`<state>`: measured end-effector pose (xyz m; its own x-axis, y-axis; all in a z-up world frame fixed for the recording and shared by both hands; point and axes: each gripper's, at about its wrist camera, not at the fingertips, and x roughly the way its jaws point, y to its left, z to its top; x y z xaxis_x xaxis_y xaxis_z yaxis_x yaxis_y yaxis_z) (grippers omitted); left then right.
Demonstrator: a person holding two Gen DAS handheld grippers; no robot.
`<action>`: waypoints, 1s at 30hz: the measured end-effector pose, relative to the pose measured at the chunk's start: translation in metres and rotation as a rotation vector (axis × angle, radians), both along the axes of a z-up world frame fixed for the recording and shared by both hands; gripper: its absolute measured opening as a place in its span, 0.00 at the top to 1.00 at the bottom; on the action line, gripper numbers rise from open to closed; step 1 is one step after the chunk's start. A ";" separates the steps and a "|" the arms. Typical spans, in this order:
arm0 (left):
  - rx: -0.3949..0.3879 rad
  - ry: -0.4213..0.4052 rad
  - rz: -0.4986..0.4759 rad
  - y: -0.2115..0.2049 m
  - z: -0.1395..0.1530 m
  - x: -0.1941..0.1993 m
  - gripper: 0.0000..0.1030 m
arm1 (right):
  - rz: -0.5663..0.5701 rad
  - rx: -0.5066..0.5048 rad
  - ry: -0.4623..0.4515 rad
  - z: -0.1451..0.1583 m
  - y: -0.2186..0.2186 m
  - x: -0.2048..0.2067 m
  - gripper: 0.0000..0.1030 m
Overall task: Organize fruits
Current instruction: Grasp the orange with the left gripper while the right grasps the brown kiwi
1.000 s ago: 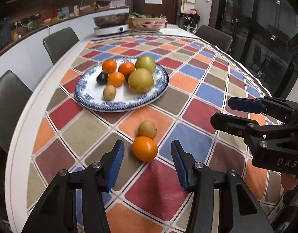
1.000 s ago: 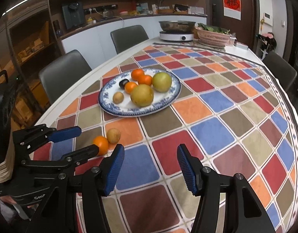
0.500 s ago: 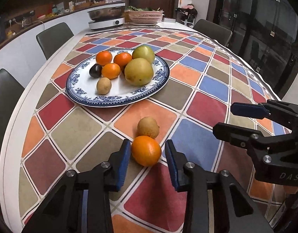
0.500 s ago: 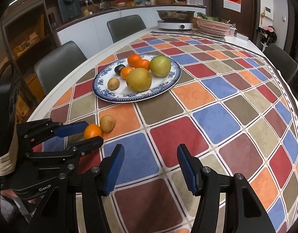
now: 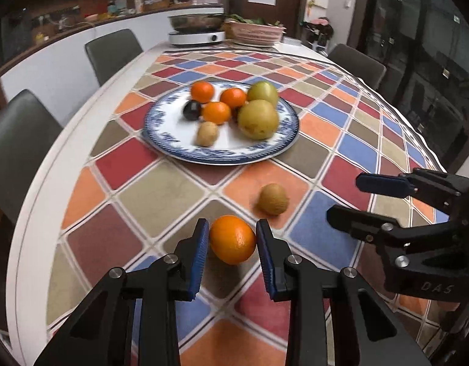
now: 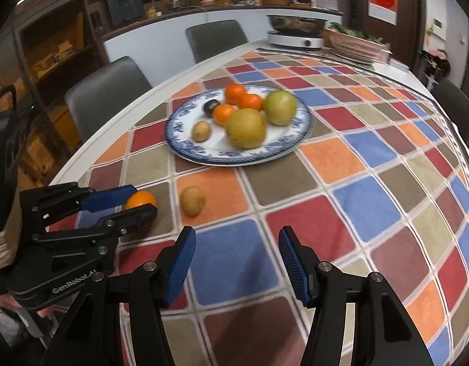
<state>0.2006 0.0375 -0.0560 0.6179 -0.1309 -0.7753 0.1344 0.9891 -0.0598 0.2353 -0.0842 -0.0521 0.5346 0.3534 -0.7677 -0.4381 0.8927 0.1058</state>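
My left gripper is shut on an orange, its blue pads touching both sides, just above the checked tablecloth. A brown kiwi lies on the cloth just beyond it to the right. A blue-and-white plate farther back holds oranges, a dark plum, a kiwi and two yellow-green pears. My right gripper is open and empty over the cloth, short of the loose kiwi. The left gripper with the orange shows at the left of the right wrist view.
The right gripper juts in from the right in the left wrist view. Grey chairs line the table's left edge. An induction cooker with a pan and a pink basket stand at the far end.
My left gripper moved forward around the orange and closed on it. The right gripper stayed open and shifted slightly.
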 end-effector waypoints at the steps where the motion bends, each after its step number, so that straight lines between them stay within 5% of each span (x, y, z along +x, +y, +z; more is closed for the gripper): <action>1: 0.005 0.000 0.009 0.003 0.001 -0.001 0.69 | 0.015 0.002 0.002 0.000 0.005 0.001 0.44; 9: -0.001 -0.004 0.050 0.020 0.003 -0.005 0.69 | 0.076 0.037 0.050 -0.010 0.033 0.019 0.46; 18: -0.010 -0.004 0.053 0.022 0.003 -0.004 0.69 | 0.089 -0.008 0.063 -0.017 0.051 0.032 0.64; 30: -0.023 -0.010 0.056 0.024 0.005 -0.003 0.69 | 0.095 -0.011 0.073 -0.022 0.054 0.033 0.73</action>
